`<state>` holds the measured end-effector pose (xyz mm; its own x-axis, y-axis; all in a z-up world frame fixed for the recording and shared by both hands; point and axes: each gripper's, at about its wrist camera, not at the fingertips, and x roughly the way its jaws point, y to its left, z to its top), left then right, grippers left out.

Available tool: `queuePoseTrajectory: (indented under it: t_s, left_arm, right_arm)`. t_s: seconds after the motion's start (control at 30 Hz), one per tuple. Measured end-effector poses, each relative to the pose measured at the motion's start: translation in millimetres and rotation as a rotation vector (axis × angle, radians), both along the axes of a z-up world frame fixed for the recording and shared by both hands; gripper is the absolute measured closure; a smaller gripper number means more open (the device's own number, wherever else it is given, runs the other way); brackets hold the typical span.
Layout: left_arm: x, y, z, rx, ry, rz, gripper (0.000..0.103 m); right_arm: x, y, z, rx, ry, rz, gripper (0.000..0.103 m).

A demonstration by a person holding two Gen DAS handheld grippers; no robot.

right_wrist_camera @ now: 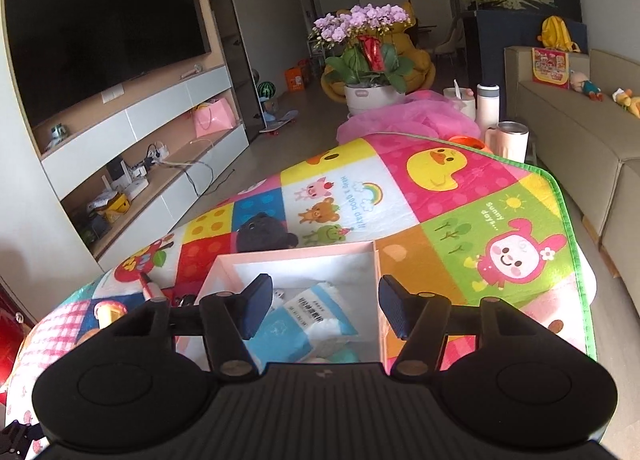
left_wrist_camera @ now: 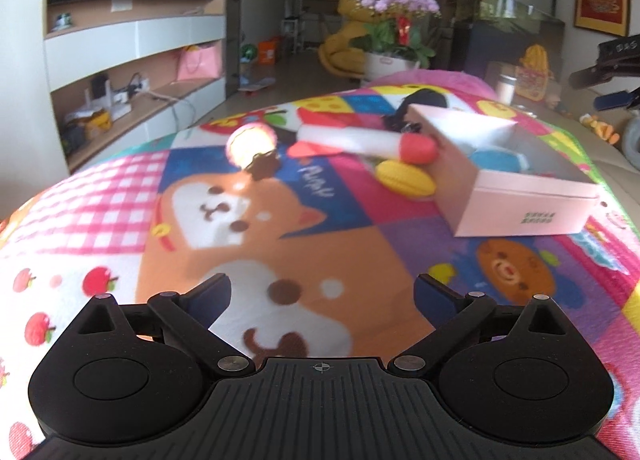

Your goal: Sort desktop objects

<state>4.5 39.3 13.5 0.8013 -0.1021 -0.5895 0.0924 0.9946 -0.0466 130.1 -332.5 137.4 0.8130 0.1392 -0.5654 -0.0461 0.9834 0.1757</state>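
Note:
My left gripper (left_wrist_camera: pixel 322 292) stands wide open and empty, low over the cartoon mat (left_wrist_camera: pixel 248 228). Ahead of it lie a white marker with a red cap (left_wrist_camera: pixel 360 142), a yellow round piece (left_wrist_camera: pixel 404 178), a pink round toy with a brown star (left_wrist_camera: pixel 250 144) and a black soft thing (left_wrist_camera: pixel 424 100). The pink box (left_wrist_camera: pixel 520 188) sits to their right. My right gripper (right_wrist_camera: pixel 325 306) is open above the pink box (right_wrist_camera: pixel 296 256), with no object between its fingers. Blue and white packets (right_wrist_camera: pixel 304 316) lie inside the box. The black soft thing (right_wrist_camera: pixel 264 236) rests beyond its far left corner.
A potted orchid (right_wrist_camera: pixel 368 56), a white bottle (right_wrist_camera: pixel 488 104) and a pink cup (right_wrist_camera: pixel 508 142) stand beyond the mat's far end. A beige sofa (right_wrist_camera: pixel 580 140) runs along the right. A TV cabinet (right_wrist_camera: pixel 132 132) lines the left wall. The mat's green border (right_wrist_camera: pixel 576 260) marks its right edge.

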Motion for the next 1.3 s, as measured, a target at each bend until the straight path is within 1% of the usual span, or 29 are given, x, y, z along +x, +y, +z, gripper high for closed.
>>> queuePoseTrajectory:
  t_s: [0.1, 0.13, 0.2, 0.3, 0.33, 0.4, 0.47, 0.53, 0.6, 0.67, 0.73, 0.77, 0.8, 0.9, 0.97, 1.07, 1.13, 1.17, 1.23, 1.3]
  left_arm:
    - [-1.4, 5.5, -5.1, 0.027, -0.024, 0.038, 0.002]
    - [-1.8, 8.7, -6.3, 0.023, -0.032, 0.046, 0.002]
    - [-2.1, 15.8, -8.8, -0.016, -0.035, 0.054, 0.002]
    - [-3.2, 25.0, -13.2, -0.081, -0.029, 0.056, 0.002]
    - [-4.4, 28.3, -12.3, -0.104, -0.041, 0.058, 0.002]
    - [-5.9, 35.6, -11.9, -0.153, -0.057, 0.078, 0.001]
    - [-7.8, 45.6, -11.9, -0.214, -0.073, 0.121, 0.001]
    - [-9.4, 55.8, -12.6, -0.273, -0.088, 0.162, 0.001]
    - [-8.5, 62.9, -14.3, -0.320, -0.076, 0.179, 0.001]
    - [-8.1, 65.3, -15.0, -0.339, -0.073, 0.184, 0.001]
    - [-7.9, 63.9, -14.4, -0.333, -0.075, 0.177, 0.001]
    - [-8.1, 62.0, -14.1, -0.326, -0.076, 0.171, 0.001]
    - [-8.8, 60.6, -14.1, -0.319, -0.080, 0.166, 0.001]
    - [-9.4, 59.0, -14.7, -0.313, -0.084, 0.161, 0.001]
    - [-8.6, 59.6, -15.3, -0.316, -0.079, 0.169, 0.001]
    - [-8.2, 59.0, -15.4, -0.311, -0.075, 0.172, 0.001]
    - [-6.9, 57.6, -15.4, -0.300, -0.070, 0.171, 0.001]
    - [-6.6, 56.5, -15.4, -0.293, -0.067, 0.171, 0.001]
    - [-6.1, 54.1, -15.2, -0.276, -0.062, 0.172, 0.001]
    - [-5.5, 50.8, -14.8, -0.255, -0.055, 0.172, 0.001]
  right_arm:
    - [3.5, 29.1, 0.7, -0.050, 0.014, 0.063, 0.043]
    - [6.3, 42.7, 1.4, -0.066, 0.018, 0.088, 0.042]
    - [19.3, 71.7, 1.2, -0.093, 0.034, 0.139, 0.040]
    - [54.7, 110.9, 1.6, -0.132, 0.050, 0.192, 0.039]
    - [71.1, 120.8, 0.4, -0.145, 0.057, 0.195, 0.033]
    - [107.4, 134.2, -6.1, -0.183, 0.064, 0.151, 0.022]
    - [145.8, 140.2, -17.7, -0.212, 0.084, 0.081, 0.020]
    - [184.9, 138.6, -34.1, -0.189, 0.150, 0.021, 0.018]
    - [217.5, 133.1, -52.3, -0.151, 0.228, -0.044, 0.017]
    - [241.5, 126.4, -71.7, -0.091, 0.325, -0.056, 0.017]
    - [250.9, 123.9, -84.1, -0.056, 0.374, -0.061, 0.018]
    - [252.6, 126.3, -88.0, -0.063, 0.395, -0.049, 0.033]
    - [249.4, 129.7, -89.0, -0.079, 0.385, -0.042, 0.037]
    - [228.0, 143.3, -72.1, -0.118, 0.295, 0.005, 0.040]
    - [206.4, 145.6, -48.0, -0.078, 0.239, 0.051, 0.040]
    - [148.8, 138.9, -10.1, 0.028, 0.165, 0.194, 0.040]
    - [101.3, 132.0, 5.6, 0.074, 0.153, 0.287, 0.040]
    - [78.1, 128.4, 9.9, 0.085, 0.153, 0.329, 0.040]
    - [31.9, 121.9, 9.3, 0.085, 0.156, 0.416, 0.040]
    - [-6.4, 114.1, -1.4, 0.090, 0.187, 0.484, 0.040]
